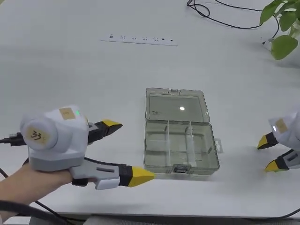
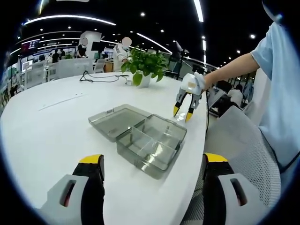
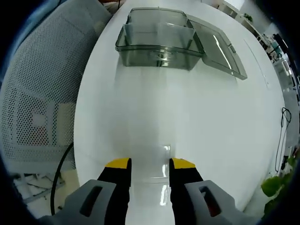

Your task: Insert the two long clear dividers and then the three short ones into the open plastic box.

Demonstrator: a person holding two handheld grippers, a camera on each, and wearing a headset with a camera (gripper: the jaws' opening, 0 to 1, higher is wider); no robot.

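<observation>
Now, the box (image 1: 157, 168): we see it in the middle of the white table (image 1: 70, 70), open, with its lid (image 1: 176, 105) lying flat on the far side.
Dividers (image 1: 168, 140): we see clear walls standing inside the box, cutting it into small rooms; we cannot count them all.
Clear piece (image 3: 161, 161): it lies flat on the table, well apart from the box, between the tips of the right gripper (image 1: 265, 154).
Right side: the right gripper is right of the box, jaws a little apart; we cannot tell if they touch the clear piece.
Left gripper (image 1: 130, 150): it is left of the box, jaws wide apart, holding nothing.
Far off: a power strip (image 1: 138, 40), a black cable (image 1: 220, 18) and a green plant (image 1: 281, 28).
</observation>
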